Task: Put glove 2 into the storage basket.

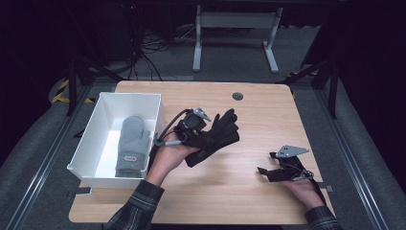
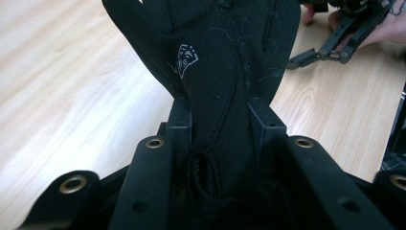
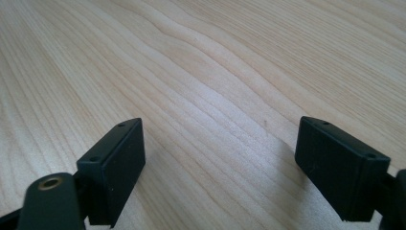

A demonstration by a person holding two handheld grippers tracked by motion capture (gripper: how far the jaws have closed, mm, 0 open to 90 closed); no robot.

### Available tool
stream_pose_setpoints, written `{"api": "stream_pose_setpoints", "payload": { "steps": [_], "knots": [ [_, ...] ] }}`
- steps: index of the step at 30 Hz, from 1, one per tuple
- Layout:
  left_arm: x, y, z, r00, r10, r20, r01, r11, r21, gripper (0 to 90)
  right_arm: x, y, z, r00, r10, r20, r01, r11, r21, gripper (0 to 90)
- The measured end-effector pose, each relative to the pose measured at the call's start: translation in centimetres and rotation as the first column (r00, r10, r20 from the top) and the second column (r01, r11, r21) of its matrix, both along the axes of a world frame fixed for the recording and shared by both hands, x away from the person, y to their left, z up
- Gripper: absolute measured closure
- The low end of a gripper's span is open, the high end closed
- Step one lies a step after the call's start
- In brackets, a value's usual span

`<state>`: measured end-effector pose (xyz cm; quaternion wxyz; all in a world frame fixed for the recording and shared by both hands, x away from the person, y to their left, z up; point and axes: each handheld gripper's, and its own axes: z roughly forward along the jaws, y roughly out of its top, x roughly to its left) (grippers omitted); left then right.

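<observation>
The high view looks forward and down over the whole wooden table (image 1: 249, 191). The left gripper view sits close behind its jaws, facing the right gripper (image 2: 335, 43). The right gripper view looks closely down at bare tabletop.

the high view is lit from above onto the wooden table (image 1: 249, 139), whose top reads evenly bright, while the floor and surroundings fall to near black. the white bin (image 1: 107, 103) is almost blown out on its walls. the picture is soft and slightly grainy. in the left gripper view the black glove (image 2: 220, 72) swallows detail, and the near jaws are blurred. in the right gripper view soft shadows lie beside the jaws, and the wood grain is sharp.
</observation>
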<state>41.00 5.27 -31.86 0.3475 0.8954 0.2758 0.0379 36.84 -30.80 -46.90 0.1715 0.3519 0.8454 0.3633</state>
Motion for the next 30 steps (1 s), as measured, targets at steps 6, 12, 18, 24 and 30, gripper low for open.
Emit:
{"api": "stream_pose_setpoints", "payload": {
  "steps": [6, 12, 18, 24, 30],
  "knots": [
    [-0.1, 4.6, 2.8, 0.9950, 0.086, 0.052, -0.085, 0.9963, -0.016, 68.3, 0.0, 0.0, 0.0, 1.0000, 0.000, 0.000, 0.000, 1.000, 0.000, 18.2],
    [0.0, 8.6, 3.7, 0.9801, 0.185, 0.072, -0.184, 0.9826, -0.026, 68.3, 0.0, 0.0, 0.0, 1.0000, 0.000, 0.000, 0.000, 1.000, 0.001, 18.1],
    [-0.2, 13.0, 3.7, 0.9515, 0.296, 0.083, -0.295, 0.9552, -0.020, 68.3, 0.0, 0.0, 0.0, 1.0000, -0.001, -0.001, 0.001, 1.000, 0.001, 17.8],
    [-0.4, 16.6, 2.8, 0.9139, 0.397, 0.083, -0.399, 0.9169, 0.003, 68.2, 0.0, 0.1, 0.0, 1.0000, -0.002, -0.002, 0.002, 1.000, 0.002, 17.6],
    [-0.1, 19.5, 0.3, 0.8717, 0.488, 0.045, -0.490, 0.8712, 0.036, 68.2, 0.0, 0.1, 0.0, 1.0000, -0.003, -0.001, 0.003, 1.000, 0.002, 17.6]
  ]
}}
